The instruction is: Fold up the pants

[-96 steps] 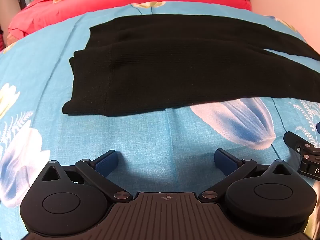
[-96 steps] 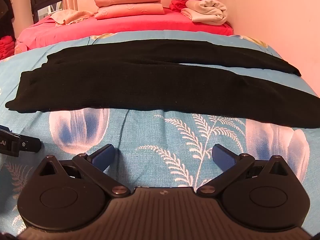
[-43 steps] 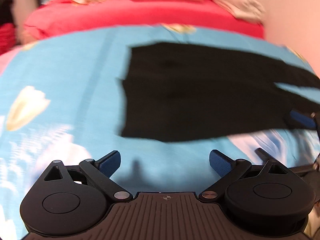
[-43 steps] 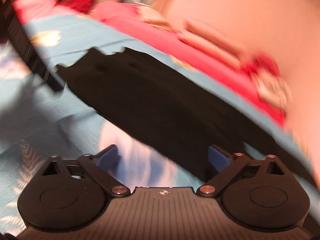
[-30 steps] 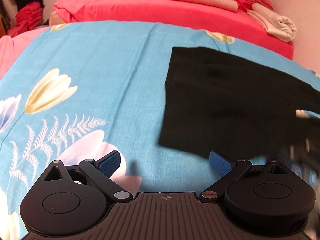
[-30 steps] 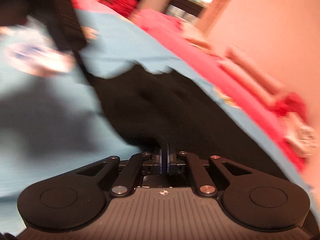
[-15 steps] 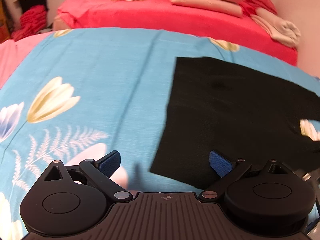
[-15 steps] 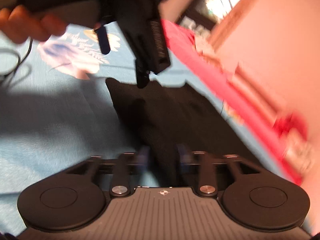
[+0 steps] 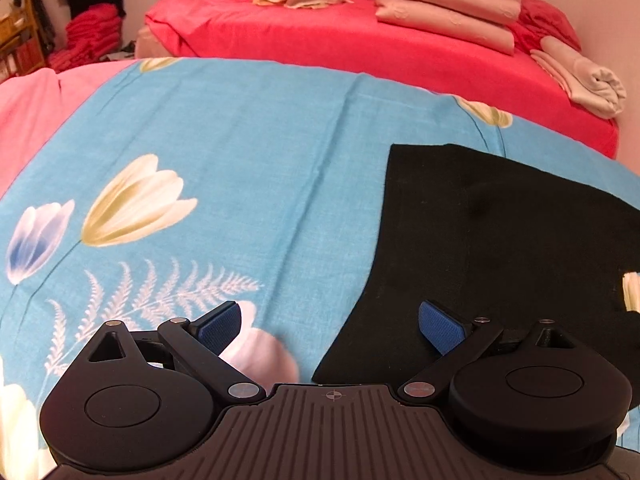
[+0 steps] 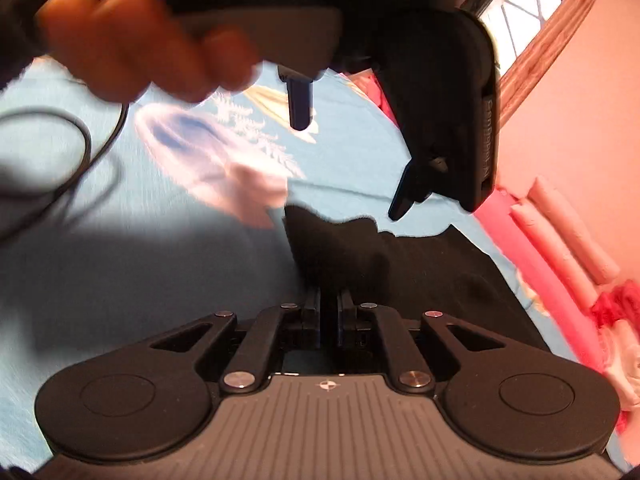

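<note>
Black pants point(image 9: 500, 248) lie flat on the bed point(image 9: 240, 140). My left hand-held gripper point(image 9: 330, 326) gapes wide above their near corner, ready to pinch it. My right hand-held gripper point(image 10: 329, 316), jaws almost together, seems to nip the edge for lifting.

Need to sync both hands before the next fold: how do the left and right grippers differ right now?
The left gripper is wide open, straddling the near corner of the black pants; the right gripper is nearly closed, and whether it pinches fabric is unclear. The left view is sharp, the right blurred. Both sit low at the pants' edge.
</note>
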A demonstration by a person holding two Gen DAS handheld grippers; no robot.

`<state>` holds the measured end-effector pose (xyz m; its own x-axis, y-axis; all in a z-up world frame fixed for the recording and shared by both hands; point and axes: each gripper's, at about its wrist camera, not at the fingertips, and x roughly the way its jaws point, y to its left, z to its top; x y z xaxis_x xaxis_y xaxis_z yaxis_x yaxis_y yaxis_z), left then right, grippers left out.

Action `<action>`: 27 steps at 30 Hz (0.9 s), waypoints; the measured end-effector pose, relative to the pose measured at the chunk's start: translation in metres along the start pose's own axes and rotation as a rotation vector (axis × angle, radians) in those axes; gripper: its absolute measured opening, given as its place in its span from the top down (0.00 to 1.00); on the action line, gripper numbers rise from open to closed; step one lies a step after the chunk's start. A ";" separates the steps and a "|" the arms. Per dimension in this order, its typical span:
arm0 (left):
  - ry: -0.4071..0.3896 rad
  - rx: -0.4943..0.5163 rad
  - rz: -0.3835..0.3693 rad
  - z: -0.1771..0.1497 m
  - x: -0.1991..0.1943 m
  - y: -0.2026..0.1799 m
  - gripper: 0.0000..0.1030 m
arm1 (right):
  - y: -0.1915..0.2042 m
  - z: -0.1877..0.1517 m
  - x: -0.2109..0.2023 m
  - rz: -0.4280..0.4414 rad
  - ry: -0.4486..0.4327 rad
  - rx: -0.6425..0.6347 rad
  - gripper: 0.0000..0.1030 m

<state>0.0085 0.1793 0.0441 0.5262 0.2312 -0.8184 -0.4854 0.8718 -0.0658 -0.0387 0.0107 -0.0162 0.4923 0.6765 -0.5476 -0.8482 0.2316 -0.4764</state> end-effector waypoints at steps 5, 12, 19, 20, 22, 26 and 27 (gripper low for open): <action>0.023 0.060 -0.003 0.003 0.018 -0.019 0.00 | -0.039 -0.011 -0.036 0.081 -0.044 0.192 0.60; 0.029 0.126 -0.058 0.006 0.024 -0.056 0.00 | -0.106 -0.071 -0.086 -0.125 0.061 0.619 0.44; 0.067 0.257 -0.135 -0.005 0.046 -0.115 0.00 | -0.166 -0.183 -0.153 -0.440 0.179 1.303 0.33; 0.078 0.270 -0.130 -0.009 0.053 -0.119 0.00 | -0.171 -0.200 -0.159 -0.476 0.185 1.395 0.33; 0.052 0.287 -0.105 -0.016 0.060 -0.123 0.00 | -0.178 -0.228 -0.161 -0.489 0.112 1.548 0.35; 0.021 0.287 -0.121 -0.020 0.060 -0.117 0.00 | -0.193 -0.255 -0.164 -0.527 -0.024 1.655 0.42; 0.020 0.287 -0.123 -0.020 0.061 -0.116 0.00 | -0.196 -0.260 -0.161 -0.553 -0.039 1.665 0.54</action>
<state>0.0829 0.0838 -0.0093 0.5533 0.1102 -0.8257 -0.2004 0.9797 -0.0036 0.0993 -0.3251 -0.0133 0.7831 0.2875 -0.5515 0.1106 0.8082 0.5784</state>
